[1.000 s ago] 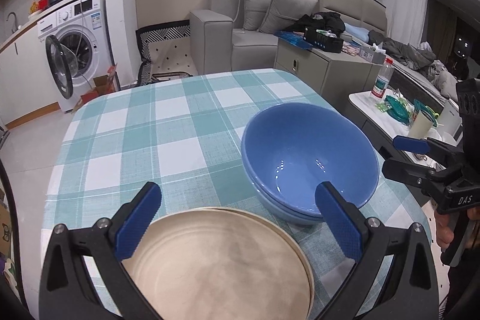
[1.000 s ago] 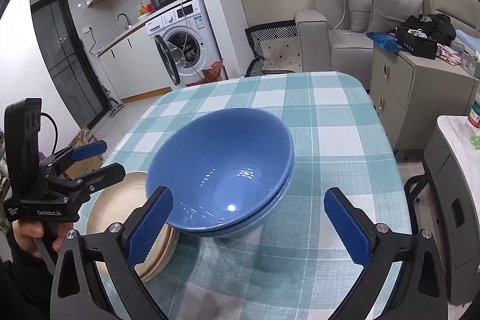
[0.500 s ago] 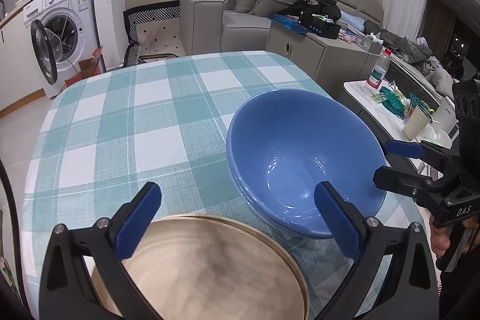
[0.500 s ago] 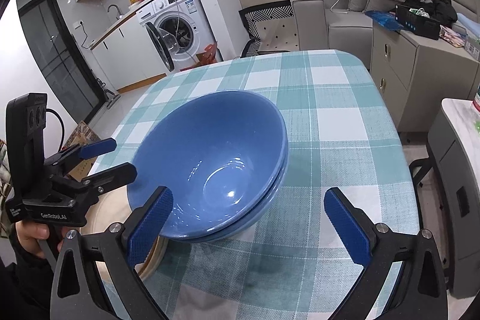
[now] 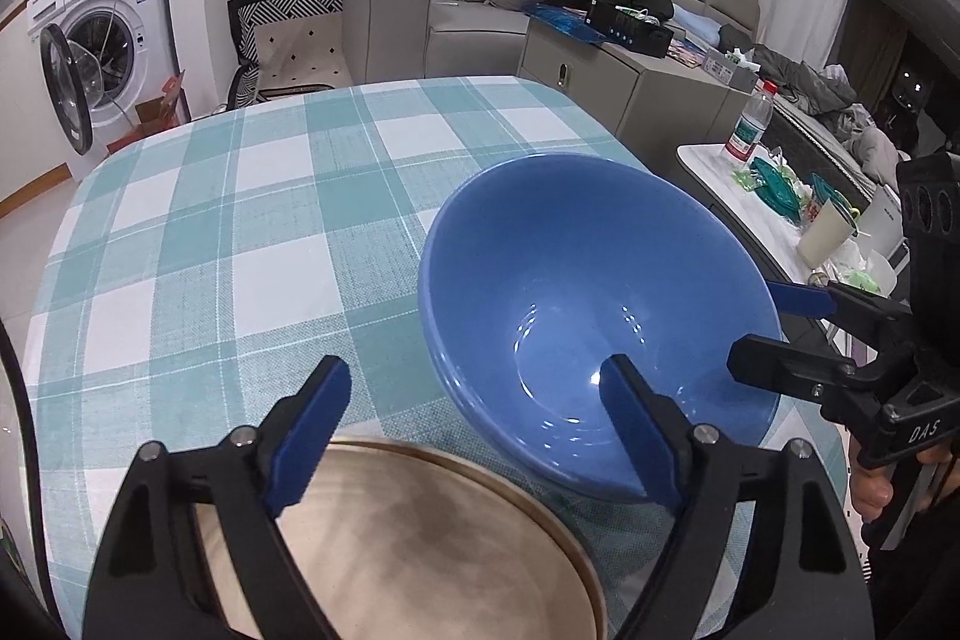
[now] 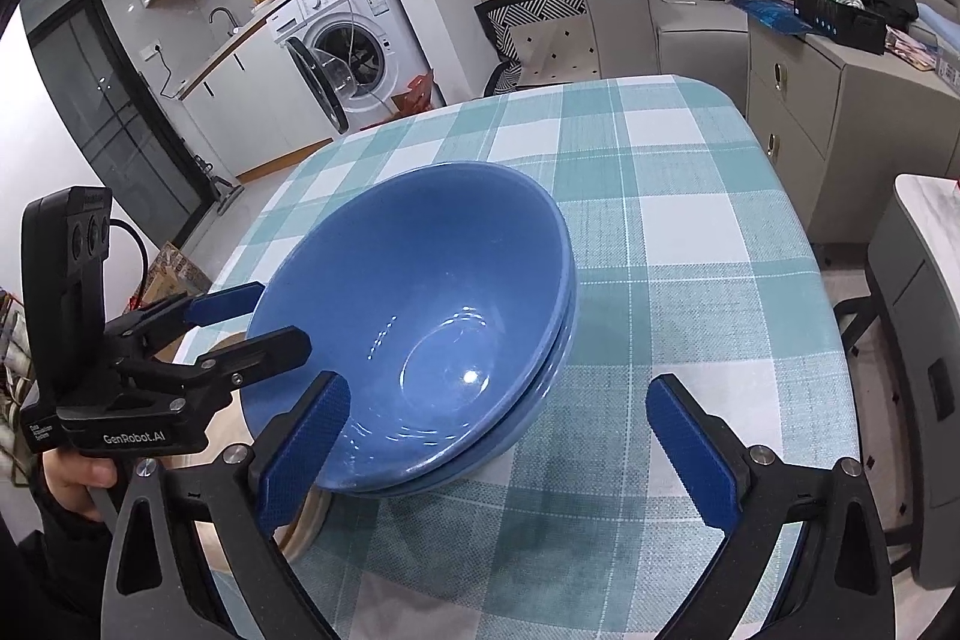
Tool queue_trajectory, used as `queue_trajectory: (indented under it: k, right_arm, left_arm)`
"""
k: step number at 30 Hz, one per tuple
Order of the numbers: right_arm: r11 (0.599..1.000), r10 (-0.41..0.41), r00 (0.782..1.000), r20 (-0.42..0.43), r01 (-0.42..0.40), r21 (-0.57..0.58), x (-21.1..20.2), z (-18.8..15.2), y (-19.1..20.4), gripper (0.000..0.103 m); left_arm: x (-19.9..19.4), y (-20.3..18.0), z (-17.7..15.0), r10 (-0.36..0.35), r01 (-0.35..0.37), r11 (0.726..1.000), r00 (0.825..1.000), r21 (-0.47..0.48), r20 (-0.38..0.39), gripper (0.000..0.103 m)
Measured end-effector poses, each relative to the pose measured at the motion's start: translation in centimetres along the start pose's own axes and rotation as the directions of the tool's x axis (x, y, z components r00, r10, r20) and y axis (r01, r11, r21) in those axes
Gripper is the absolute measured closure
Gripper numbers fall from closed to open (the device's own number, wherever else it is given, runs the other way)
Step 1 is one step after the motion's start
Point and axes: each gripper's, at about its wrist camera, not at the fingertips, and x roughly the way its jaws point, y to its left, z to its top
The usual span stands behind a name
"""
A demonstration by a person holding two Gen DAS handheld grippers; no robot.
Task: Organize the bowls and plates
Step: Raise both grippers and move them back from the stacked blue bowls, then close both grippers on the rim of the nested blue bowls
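Two blue bowls sit nested one inside the other on the checked cloth that covers the surface. In the left wrist view they lie at about three o'clock from the middle of the picture; in the right wrist view they fill the centre.

Just beside the bowls, at six o'clock in the left wrist view, lies a stack of beige plates with a brownish rim. From that view the near edge of the bowls seems to overlap the plates' rim, though whether they touch cannot be told.

The left tool hangs above the far edge of the plates. Its jaws are closing, with nothing pinched: its left blue pad stands over the cloth just past the plates, its right pad in front of the bowls' near wall. In the right wrist view this tool shows at nine o'clock, held by a hand, one finger passing behind the bowls' rim and one in front of it.

The right tool is spread wide and grips nothing. Its left pad stands in front of the bowls' near wall, its right pad over bare cloth at four o'clock. In the left wrist view it reaches in at three o'clock, straddling the bowls' rim.
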Motion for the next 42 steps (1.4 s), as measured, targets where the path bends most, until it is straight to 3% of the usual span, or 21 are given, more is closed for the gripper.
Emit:
queue_trajectory:
  k: [6, 10, 14, 24, 28, 42]
  right_arm:
    - [1.000, 0.011, 1.000, -0.021, -0.011, 0.003, 0.7, -0.1, -0.1, 0.010]
    - [1.000, 0.017, 0.999, -0.035, -0.016, 0.011, 1.0, -0.2, -0.3, 0.019]
    - [0.999, 0.039, 0.998, -0.051, -0.037, 0.030, 1.4, -0.3, -0.6, 0.023]
    - [0.998, 0.051, 0.997, -0.058, -0.050, 0.027, 1.4, -0.3, -0.1, 0.034]
    - [0.999, 0.046, 0.997, -0.063, -0.045, 0.013, 1.5, -0.3, 0.4, 0.043]
    - [1.000, -0.005, 0.998, -0.070, 0.006, 0.010, 1.3, -0.2, 0.5, 0.054]
  left_arm:
    - [0.8, -0.3, 0.1, -0.011, 0.012, 1.000, 0.999, 0.009, -0.030, 0.029]
    - [1.3, -0.6, 0.2, -0.020, 0.021, 1.000, 0.998, 0.013, -0.054, 0.043]
    - [1.6, -0.9, 0.2, -0.026, 0.027, 0.999, 0.998, 0.021, -0.063, 0.044]
    - [1.8, -0.7, 0.1, -0.019, 0.020, 1.000, 0.997, 0.014, -0.071, 0.060]
    - [1.8, -0.6, 0.1, -0.015, 0.017, 1.000, 0.997, 0.014, -0.073, 0.062]
    - [1.6, -0.9, 0.1, 0.007, -0.004, 1.000, 0.997, 0.031, -0.079, 0.064]
